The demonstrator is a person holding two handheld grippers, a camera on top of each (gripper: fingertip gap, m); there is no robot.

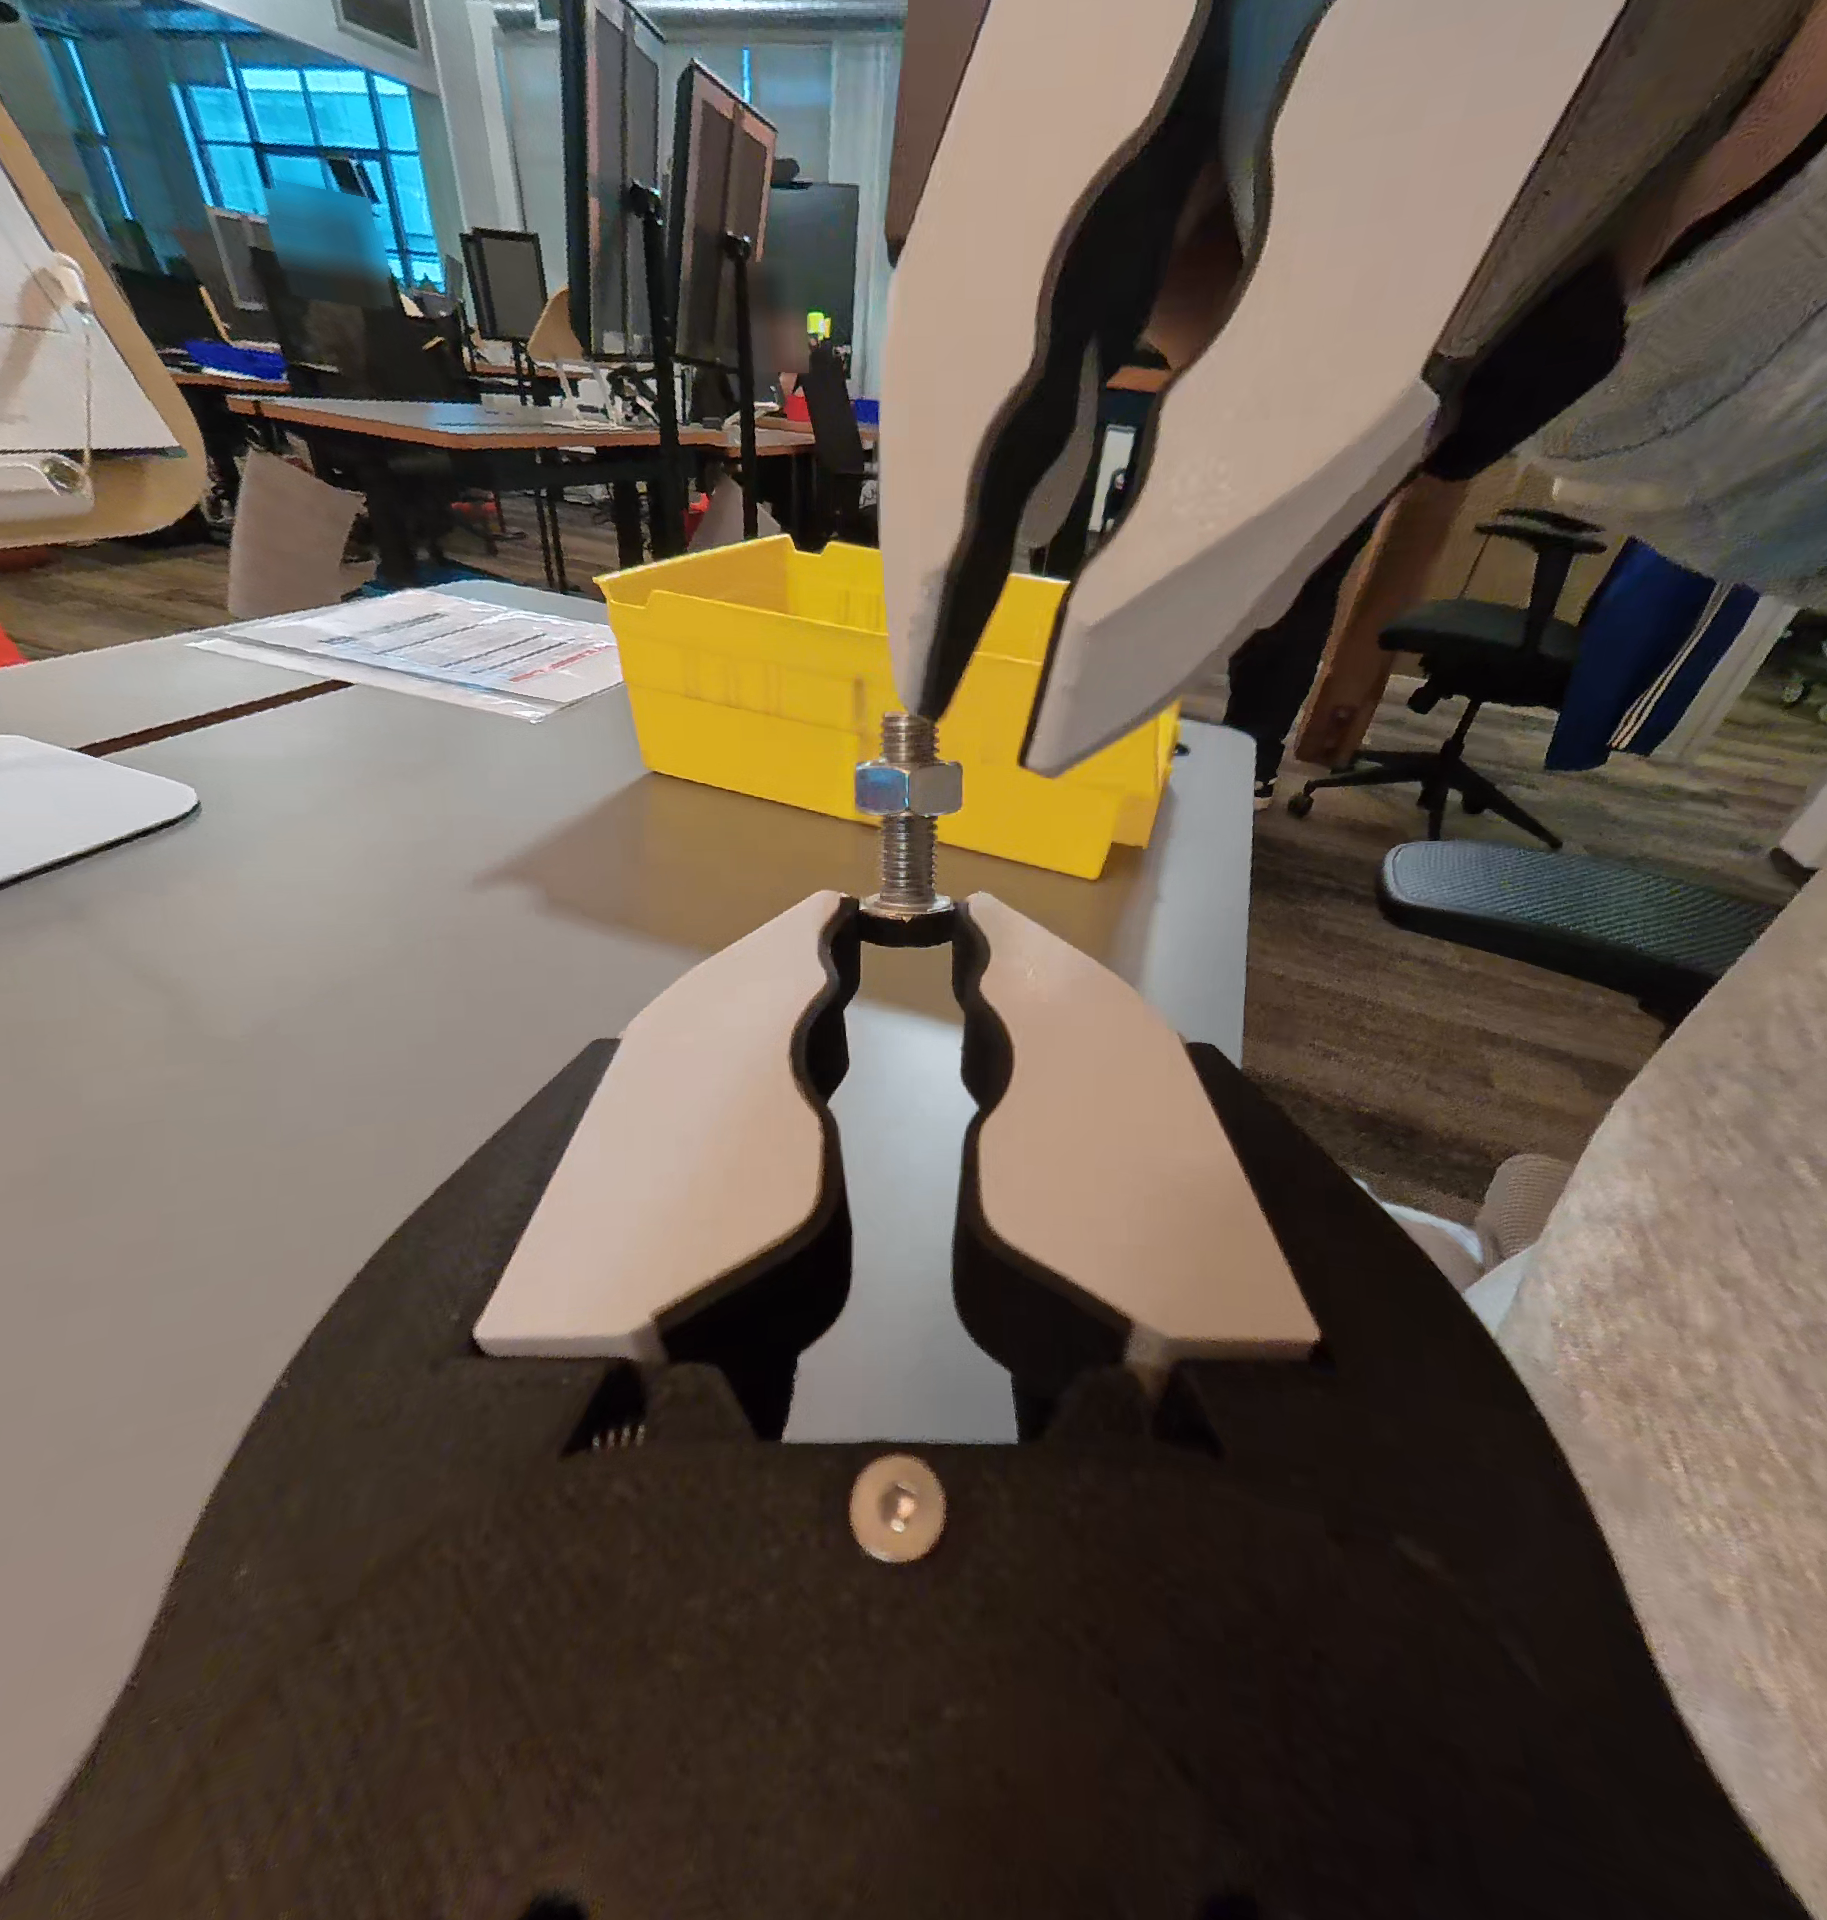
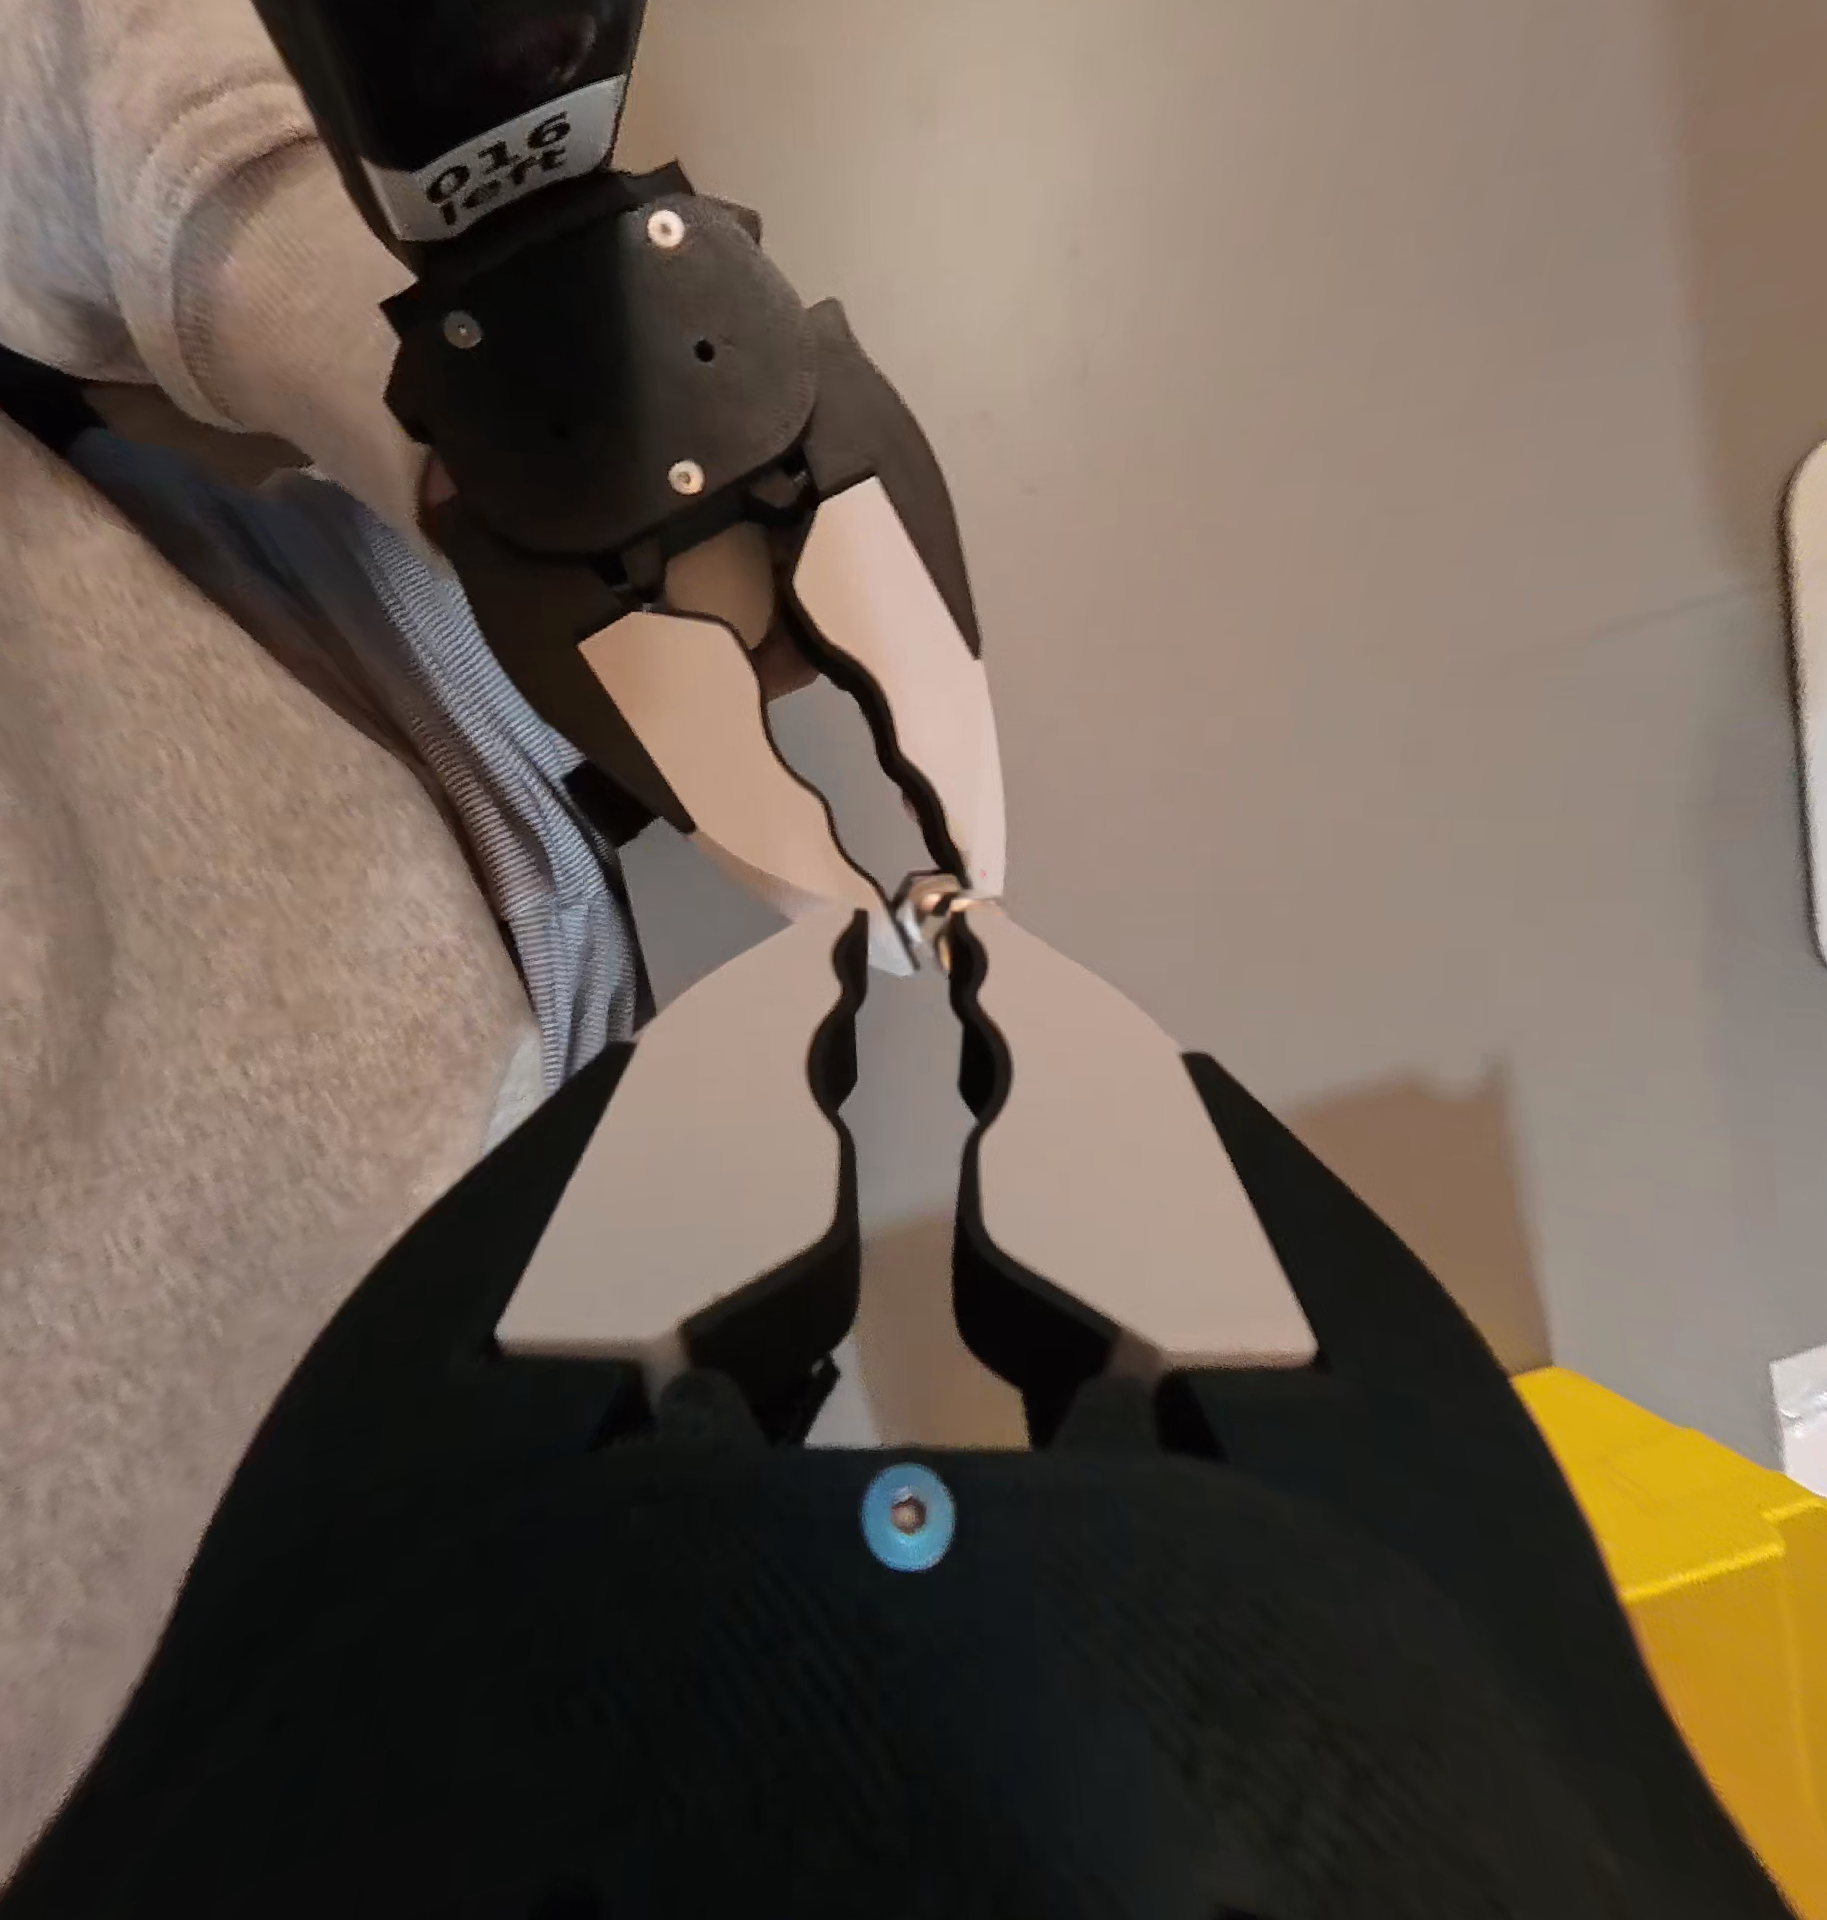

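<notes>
A white label (image 2: pixel 504 166) with writing wraps the left gripper's handle.

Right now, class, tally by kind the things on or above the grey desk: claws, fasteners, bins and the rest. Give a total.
Claws: 2, left claw, right claw
Bolts: 1, bolt
Hex nuts: 1, hex nut
Yellow bins: 1, yellow bin
Laminated sheets: 1, laminated sheet
Total: 6

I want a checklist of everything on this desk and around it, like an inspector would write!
Surface: grey table, mostly bare.
Job's things: bolt held upright by its head, nut partway down its thread.
Clutter: yellow bin, sleeved paper sheet, white stand base.
Grippers: left gripper shut on the bolt; right gripper above it, jaws apart, one tip touching the bolt's top.
Cables: nothing seen.
Surroundings: office desks, monitors, chair, windows.
</notes>
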